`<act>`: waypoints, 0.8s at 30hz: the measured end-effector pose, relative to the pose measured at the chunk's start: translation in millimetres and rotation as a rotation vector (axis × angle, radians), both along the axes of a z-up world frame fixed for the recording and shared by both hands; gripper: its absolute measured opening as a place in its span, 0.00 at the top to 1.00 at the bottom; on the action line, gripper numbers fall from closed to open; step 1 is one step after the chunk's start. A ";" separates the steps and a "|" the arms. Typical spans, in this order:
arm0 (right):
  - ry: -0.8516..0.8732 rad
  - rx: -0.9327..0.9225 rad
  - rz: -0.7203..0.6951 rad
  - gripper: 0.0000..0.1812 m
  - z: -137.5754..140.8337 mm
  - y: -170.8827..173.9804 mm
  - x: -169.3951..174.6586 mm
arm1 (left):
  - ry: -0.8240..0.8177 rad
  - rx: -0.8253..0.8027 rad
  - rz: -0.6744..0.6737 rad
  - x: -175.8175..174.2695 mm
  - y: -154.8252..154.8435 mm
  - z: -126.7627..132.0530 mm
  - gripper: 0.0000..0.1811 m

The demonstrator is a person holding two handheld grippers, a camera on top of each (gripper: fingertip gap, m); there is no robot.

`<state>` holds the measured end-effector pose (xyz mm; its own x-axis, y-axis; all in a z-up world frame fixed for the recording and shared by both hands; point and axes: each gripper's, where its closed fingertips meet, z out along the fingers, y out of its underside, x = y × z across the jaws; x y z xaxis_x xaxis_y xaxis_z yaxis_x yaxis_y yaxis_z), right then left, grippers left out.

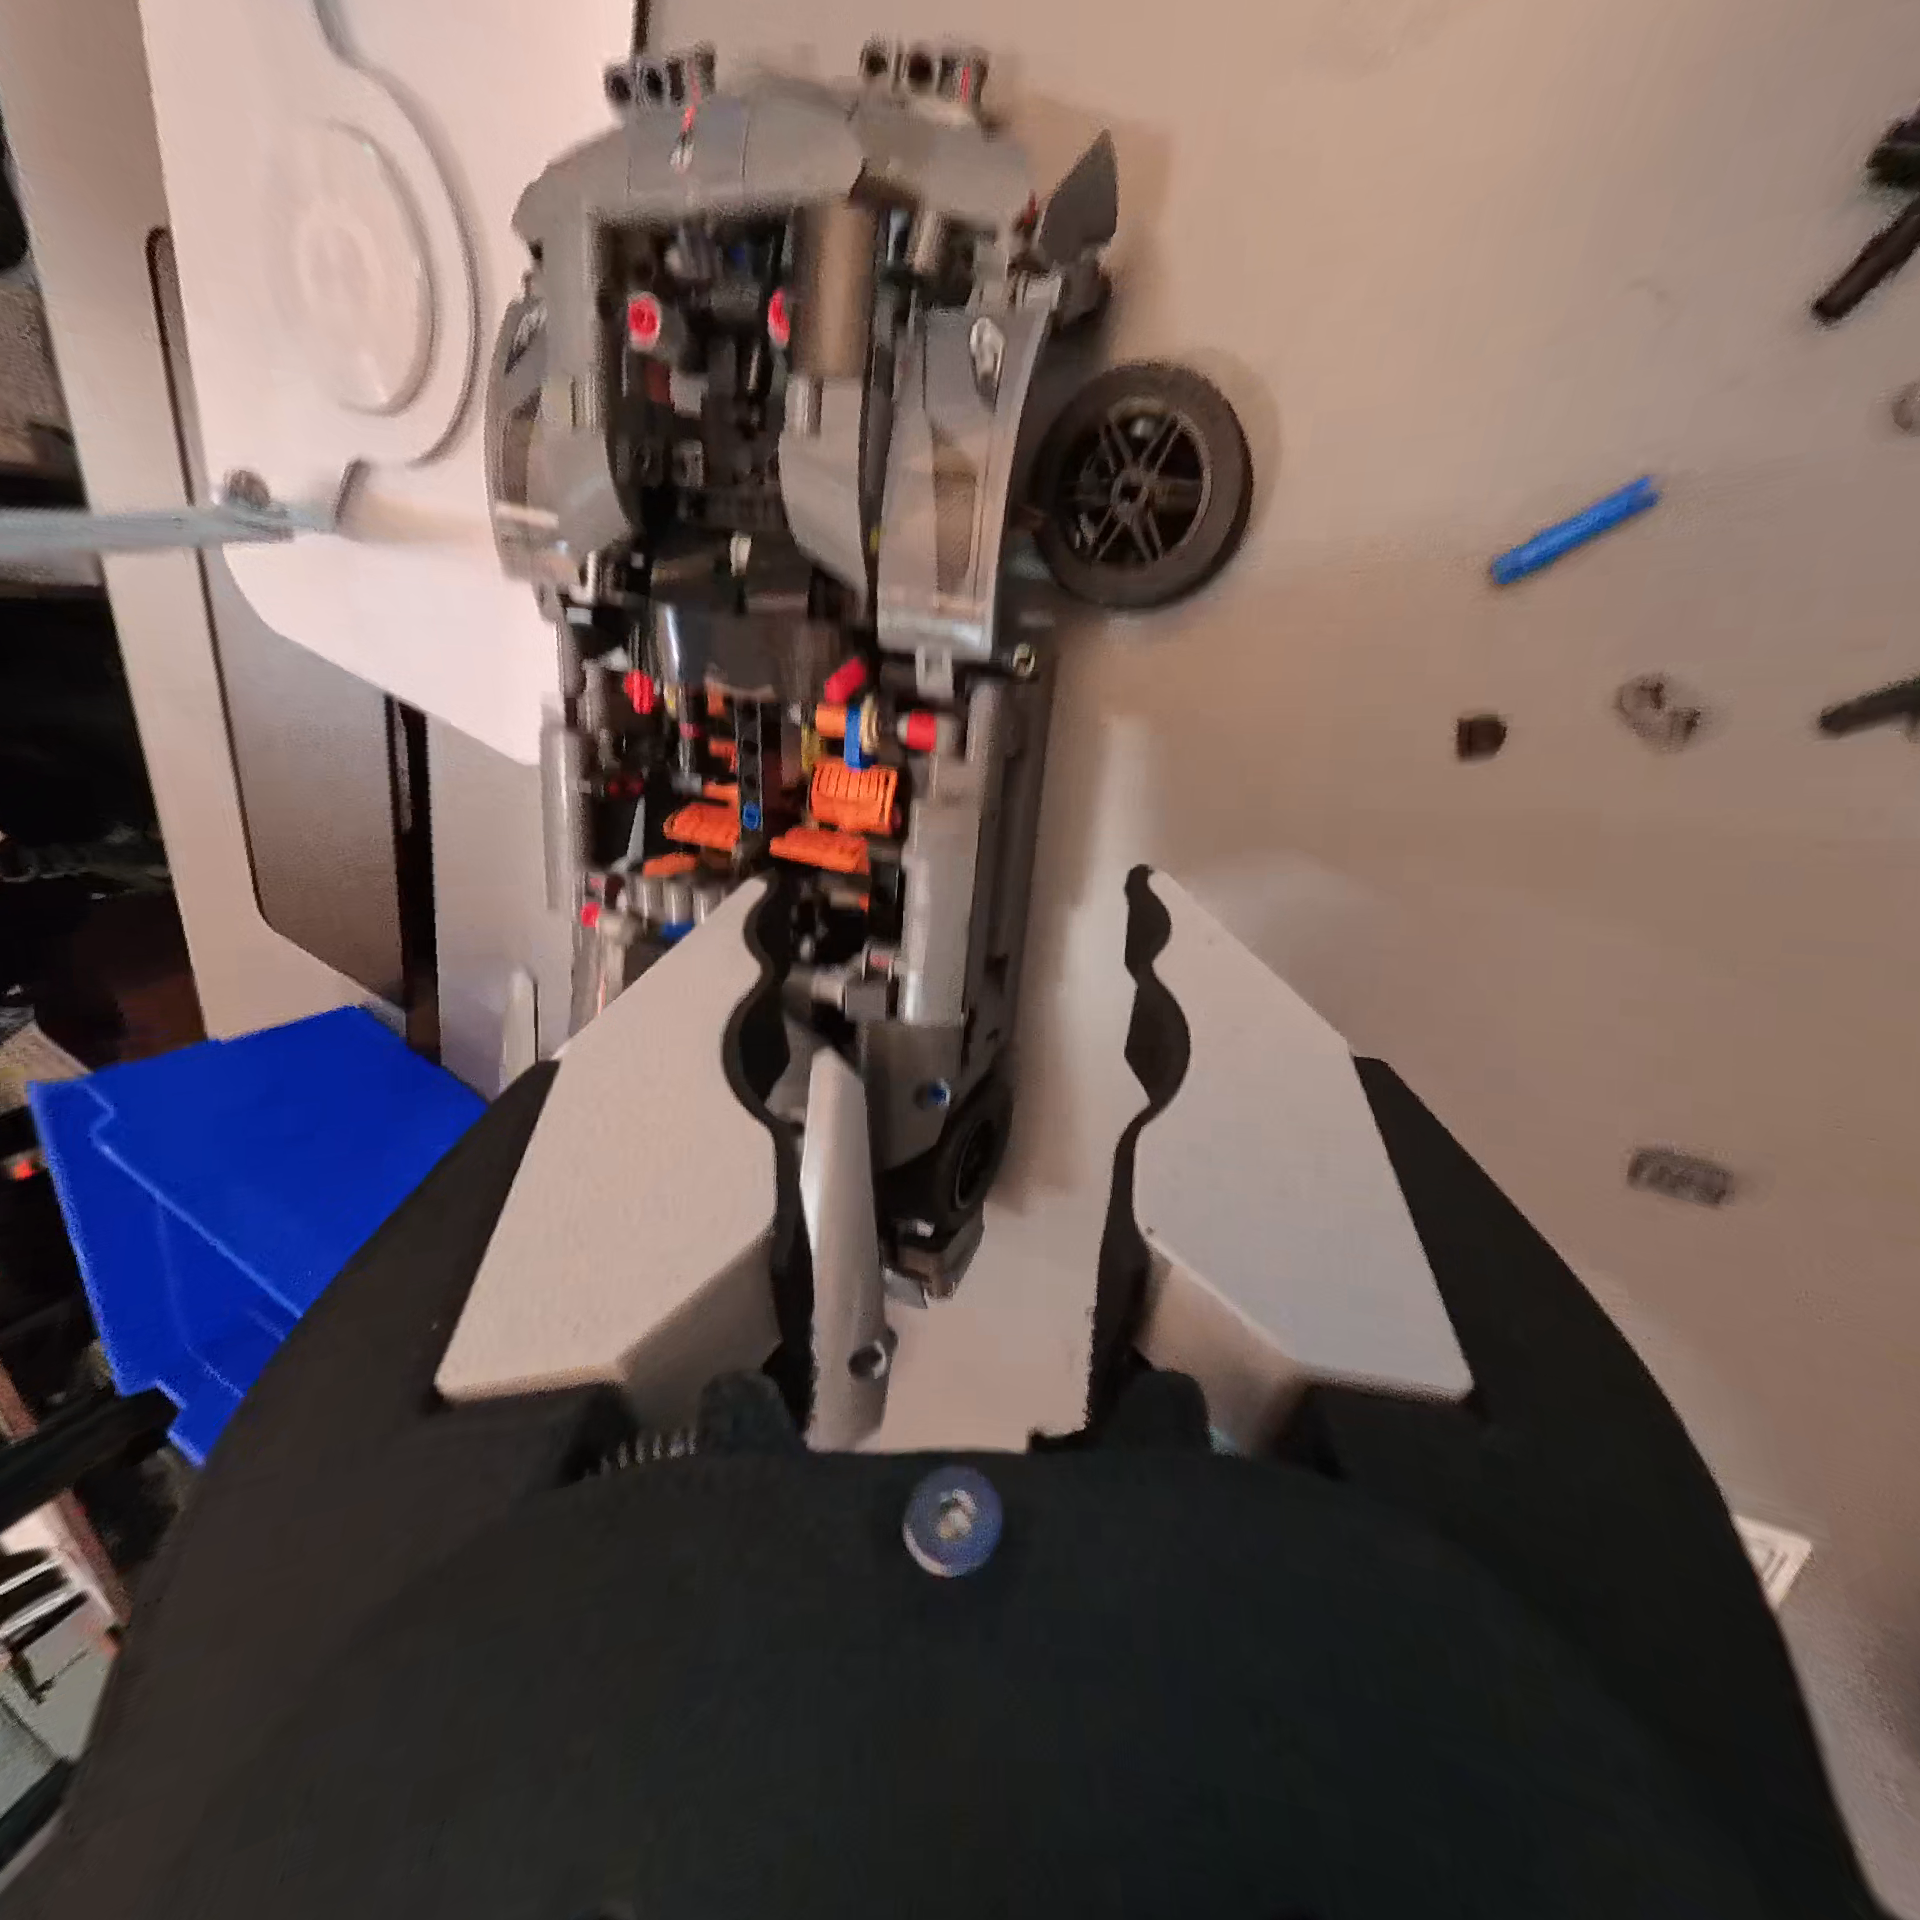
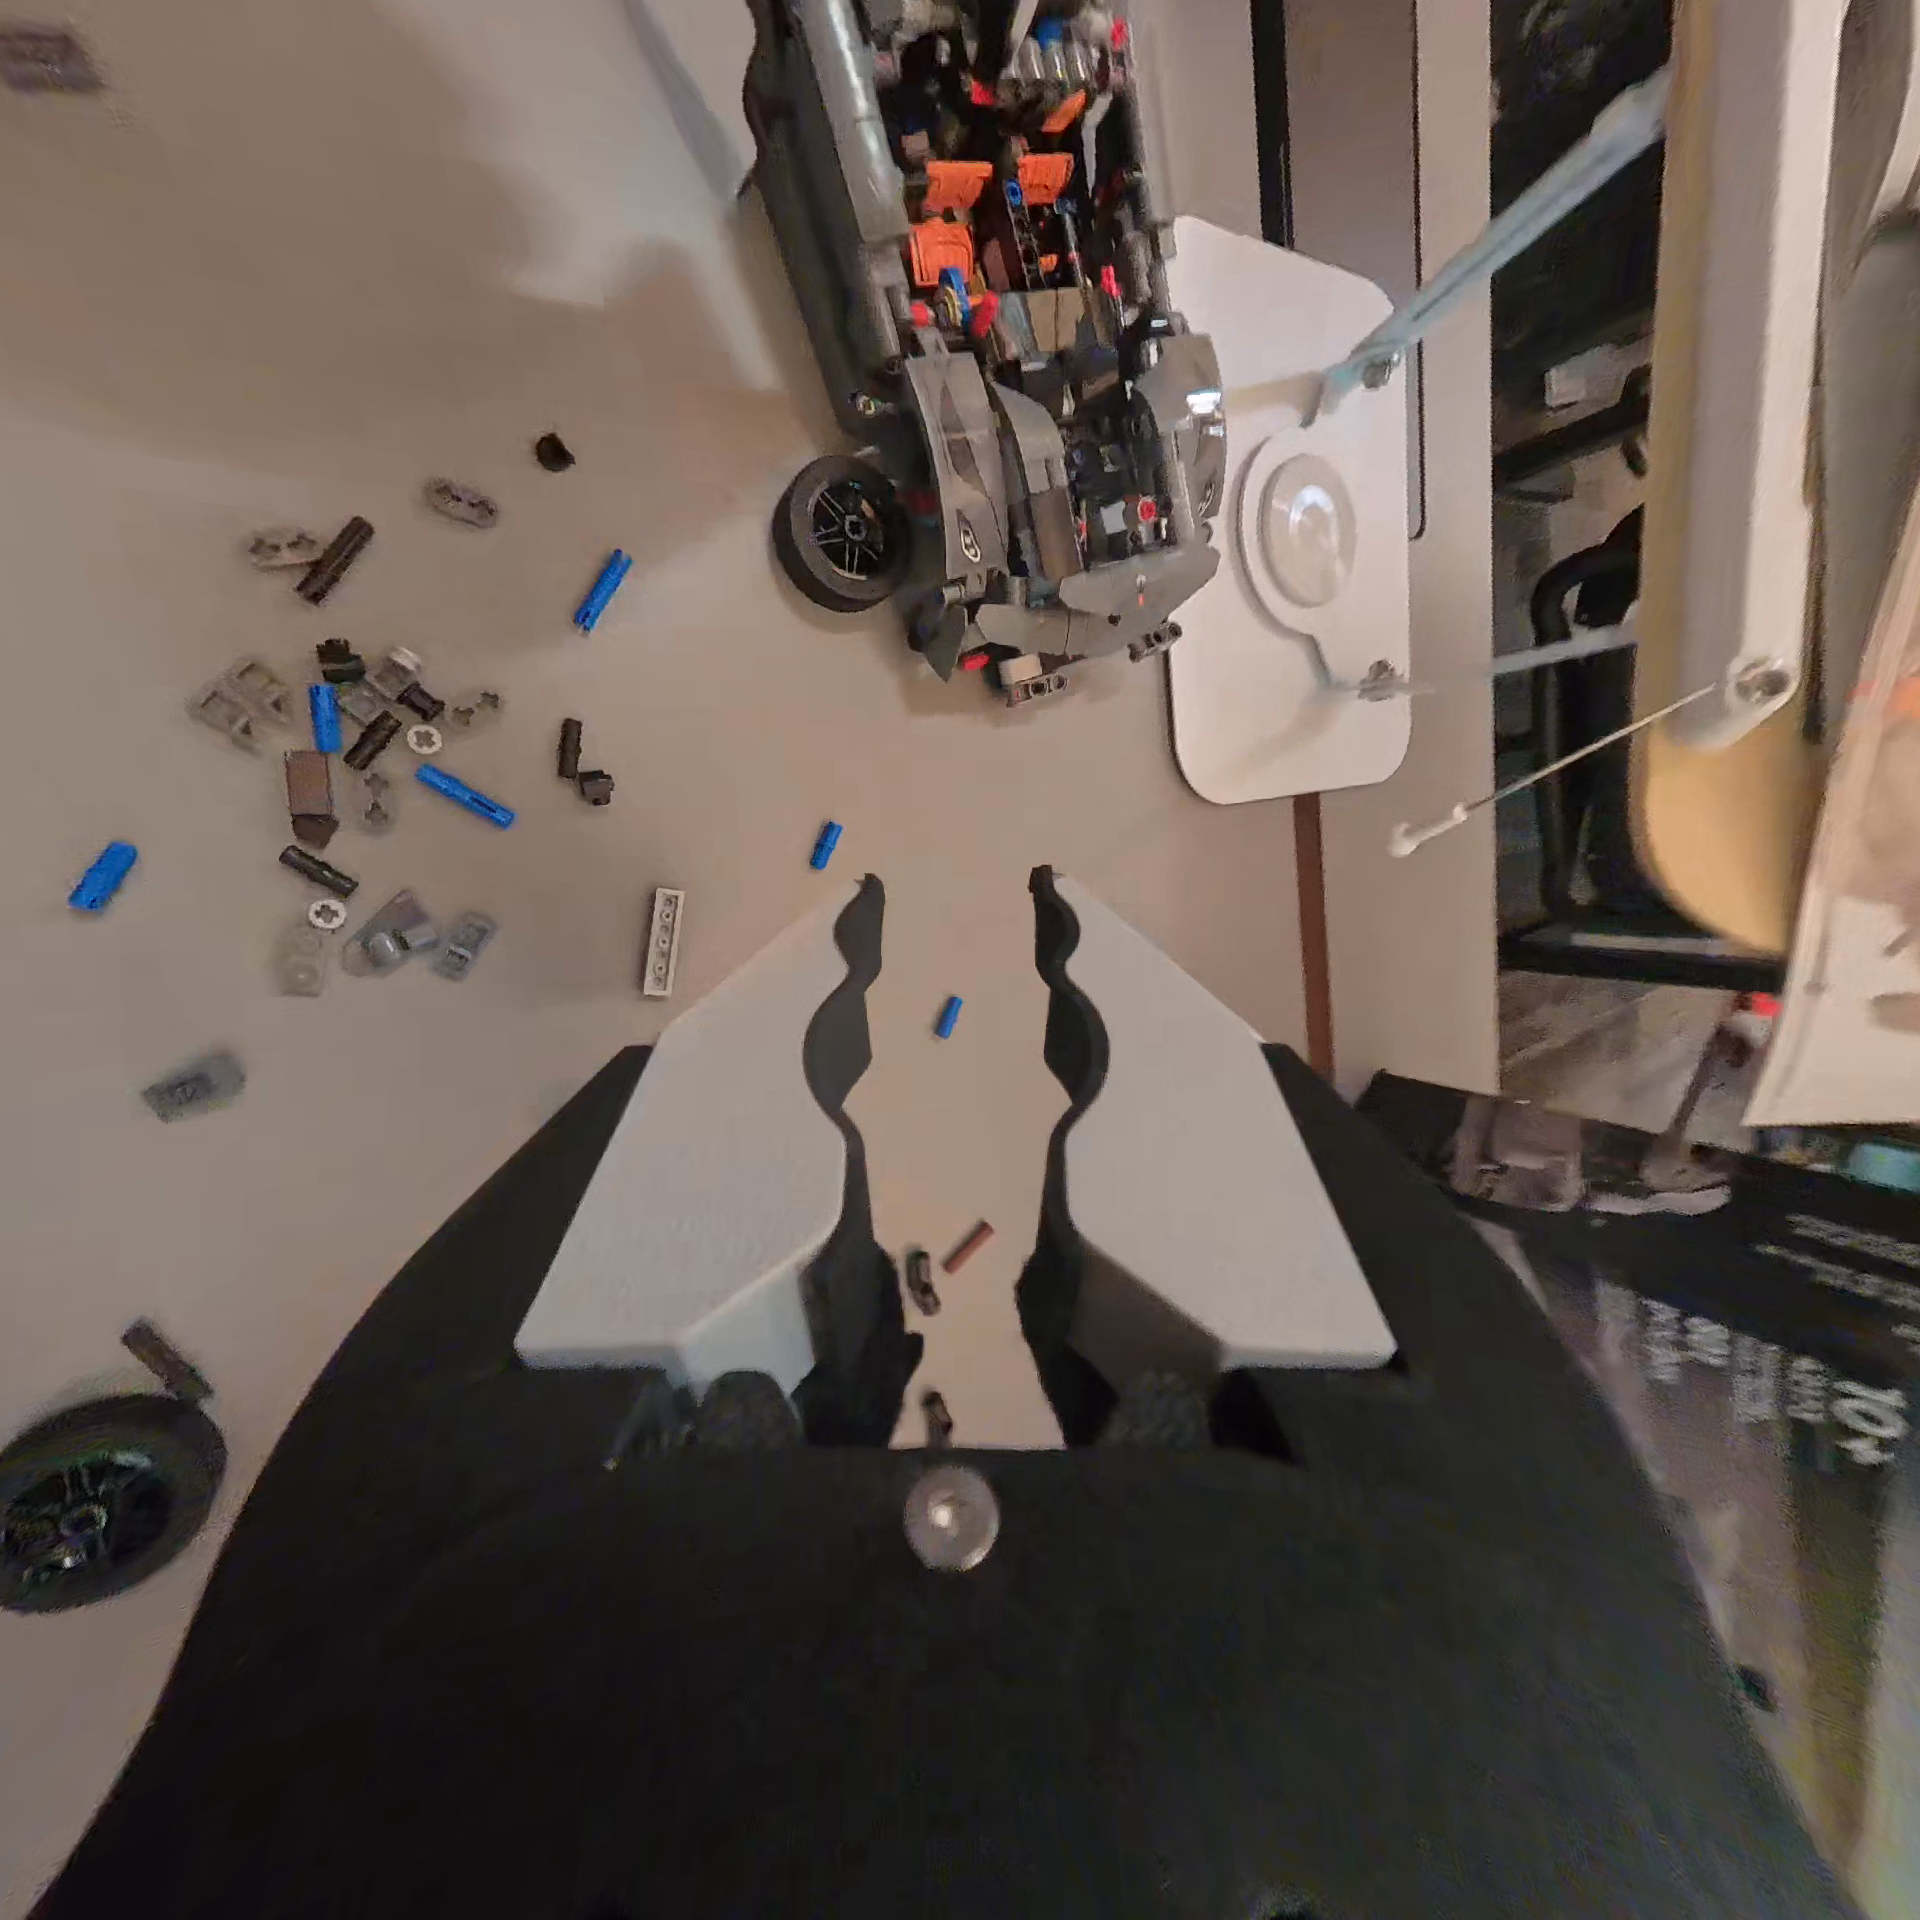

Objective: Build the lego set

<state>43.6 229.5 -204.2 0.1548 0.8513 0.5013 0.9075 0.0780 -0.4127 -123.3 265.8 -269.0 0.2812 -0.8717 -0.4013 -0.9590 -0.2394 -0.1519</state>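
My left fingers point(image 1: 951, 904) spread, straddling near end of grey lego car point(image 1: 790, 499) on worktop point(image 1: 1455, 935). My right fingers point(image 2: 954, 883) spread, empty, above loose pieces point(image 2: 353, 748).

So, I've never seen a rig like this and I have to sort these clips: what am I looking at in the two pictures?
Each picture comes from a camera mounted on a hand-held tool with two white fingers; a person carries one per hand. No robot arm is involved.

The left tool is open, straddling the near end of a half-built grey lego car; a grey part of the car lies between its fingers, but I cannot tell if anything is gripped.

The right tool is open and empty above the pale table. Its view shows the same car, loose pieces scattered to the left, a spare wheel and a small blue pin between the fingers.
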 end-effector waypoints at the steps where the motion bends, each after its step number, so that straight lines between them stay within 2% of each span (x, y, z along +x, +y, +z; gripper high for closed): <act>1: 0.042 -0.008 -0.021 0.84 -2.5 3.1 1.6 | 0.004 -0.004 0.004 7.6 4.0 -2.9 0.69; 5: 0.178 -0.083 -0.067 0.86 -15.7 7.3 7.3 | -0.041 -0.062 0.010 38.4 17.8 -18.1 0.67; 7: 0.251 -0.115 -0.072 0.89 -20.2 7.7 9.8 | -0.006 -0.015 -0.013 45.1 26.1 -20.8 0.64; 9: 0.285 -0.118 -0.102 0.90 -23.4 12.9 15.8 | 0.020 0.014 -0.035 49.2 30.4 -22.3 0.65; 12: 0.267 -0.135 -0.098 0.90 -38.5 11.1 19.1 | 0.026 0.025 -0.023 49.5 37.6 -30.4 0.70; 15: 0.244 -0.077 -0.041 0.94 -48.7 7.8 18.2 | 0.006 0.032 -0.021 51.3 41.4 -32.3 0.70; 19: 0.246 -0.109 -0.065 0.93 -55.9 12.8 16.4 | 0.018 0.044 -0.065 51.9 40.6 -31.7 0.70; 24: 0.285 -0.163 -0.079 0.93 -60.1 13.2 17.8 | -0.039 -0.024 -0.064 53.9 33.3 -22.1 0.60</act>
